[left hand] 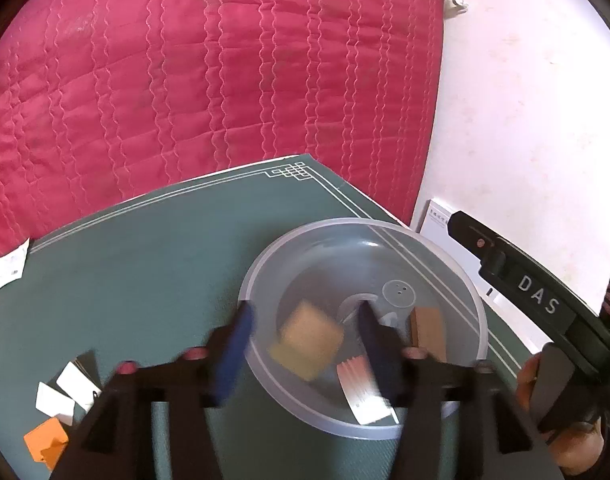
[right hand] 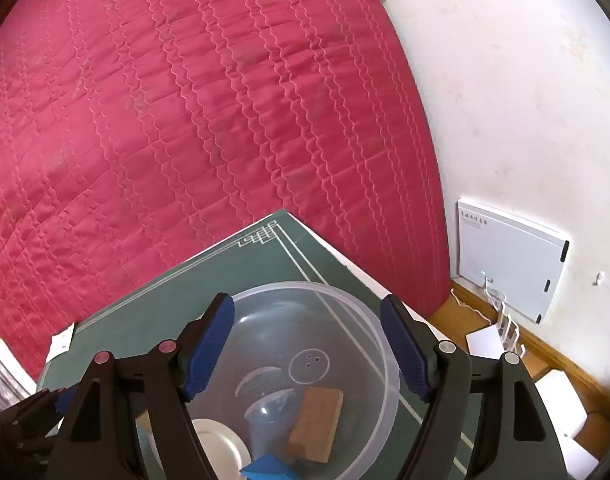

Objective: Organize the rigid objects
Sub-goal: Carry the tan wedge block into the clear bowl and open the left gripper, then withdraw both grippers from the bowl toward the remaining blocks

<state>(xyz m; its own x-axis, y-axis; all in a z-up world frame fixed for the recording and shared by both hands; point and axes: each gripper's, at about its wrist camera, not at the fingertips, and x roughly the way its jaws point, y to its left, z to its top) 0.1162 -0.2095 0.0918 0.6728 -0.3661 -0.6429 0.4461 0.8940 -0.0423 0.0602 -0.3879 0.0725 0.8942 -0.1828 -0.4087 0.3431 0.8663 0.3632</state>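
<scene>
Left wrist view: orange and white pieces (left hand: 55, 412) lie left of the clear round plastic bowl (left hand: 461, 280) on the green table (left hand: 145, 272); the left gripper (left hand: 305, 344), jaws wide, drops a yellow block (left hand: 307, 340) in. Right gripper (right hand: 307, 352) hovers, jaws wide, empty. Likely next: fetch those pieces.

Pink quilted bedspread (right hand: 185, 120), white wall (right hand: 525, 100) — wooden floor (right hand: 477, 316)
</scene>
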